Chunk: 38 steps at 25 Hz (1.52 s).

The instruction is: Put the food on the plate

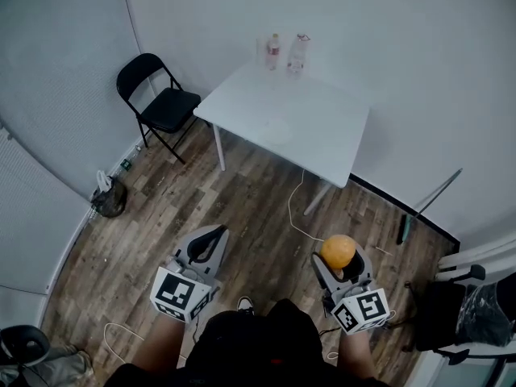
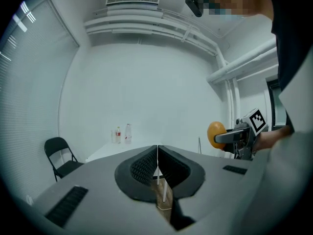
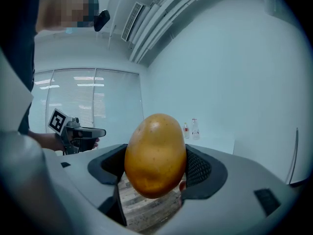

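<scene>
Over the brown wood-plank floor (image 1: 250, 200), well apart from the white rectangular worktop (image 1: 322, 135), the person stood with a gripper in each hand. The right gripper (image 1: 339, 260) had its black ribbed fingers (image 3: 200, 168) clamped on the two sides of the smooth orange-yellow oval food item (image 3: 155, 155), which rode clear of the floor and stuck up above the fingertips. The left gripper (image 1: 210, 239) was carrying nothing. Its fingers (image 2: 142, 168) were pressed together along a thin seam, with only the floor showing below them.

On the worktop, two clear plastic bottles (image 1: 286, 52) stood at the far edge by the wall. A faint round white outline (image 1: 276, 129) near the middle was probably the plate, though it was too pale against the surface to be certain. A black folding chair (image 1: 160, 97) stood beside the worktop's left end.

By the look of it, the pick-up was done and the carry was the step in hand, since the food was gripped but nowhere near the plate. The next move would call for walking the right gripper across to the worktop. It would then need lowering over that round outline until the food rested there, and only then should the fingers part. The item looked rounded enough to roll if let go too high.
</scene>
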### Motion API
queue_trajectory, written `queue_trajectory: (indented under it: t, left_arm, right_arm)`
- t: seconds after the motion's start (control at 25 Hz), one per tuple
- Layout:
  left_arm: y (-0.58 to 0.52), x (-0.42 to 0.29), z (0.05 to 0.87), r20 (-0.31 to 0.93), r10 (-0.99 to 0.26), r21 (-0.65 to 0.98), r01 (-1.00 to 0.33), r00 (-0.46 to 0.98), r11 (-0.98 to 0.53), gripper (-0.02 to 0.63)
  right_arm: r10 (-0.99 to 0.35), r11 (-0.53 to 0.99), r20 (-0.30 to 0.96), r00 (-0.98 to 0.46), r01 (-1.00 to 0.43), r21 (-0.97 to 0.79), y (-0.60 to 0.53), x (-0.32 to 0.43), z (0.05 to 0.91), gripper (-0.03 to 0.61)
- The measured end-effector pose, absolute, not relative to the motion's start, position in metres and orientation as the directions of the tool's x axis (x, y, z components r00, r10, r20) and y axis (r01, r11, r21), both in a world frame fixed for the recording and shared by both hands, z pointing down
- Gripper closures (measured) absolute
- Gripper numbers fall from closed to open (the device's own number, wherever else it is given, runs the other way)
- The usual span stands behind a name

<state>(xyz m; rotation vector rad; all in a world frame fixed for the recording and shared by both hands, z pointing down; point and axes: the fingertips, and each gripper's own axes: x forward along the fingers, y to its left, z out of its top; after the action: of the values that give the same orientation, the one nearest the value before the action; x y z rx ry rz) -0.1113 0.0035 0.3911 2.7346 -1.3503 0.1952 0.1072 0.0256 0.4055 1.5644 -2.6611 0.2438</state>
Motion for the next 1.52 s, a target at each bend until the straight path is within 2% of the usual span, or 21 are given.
queue_trajectory:
  t: [0.44,0.88,1.2,1.52]
  left_arm:
    - [-0.105,-0.107,0.401,0.173,-0.824,0.014,-0.838,0.54,-0.546,0.591]
    - [-0.264,-0.057,0.392,0.175,-0.876,0.019,-0.891,0.45,-0.454,0.591]
    - [-0.315,-0.029,0.415,0.237,-0.879,0.019,-0.907,0.413,-0.421,0.591]
    - [-0.358,-0.035,0.428,0.262,-0.871,0.048,-0.907,0.416,-0.419,0.591]
  right_arm:
    - [-0.831,0.53,0.103,-0.546,-0.835,-0.147,-0.105,0.117,0.416,0.217]
    - [-0.743,0.637,0.131,-0.657,-0.753,-0.166,-0.285,0.161,0.421,0.217]
    - [-0.704,0.664,0.143,-0.695,-0.717,-0.213,-0.358,0.179,0.443,0.218]
    - [-0.704,0.664,0.168,-0.69,-0.724,-0.189,-0.408,0.167,0.451,0.218]
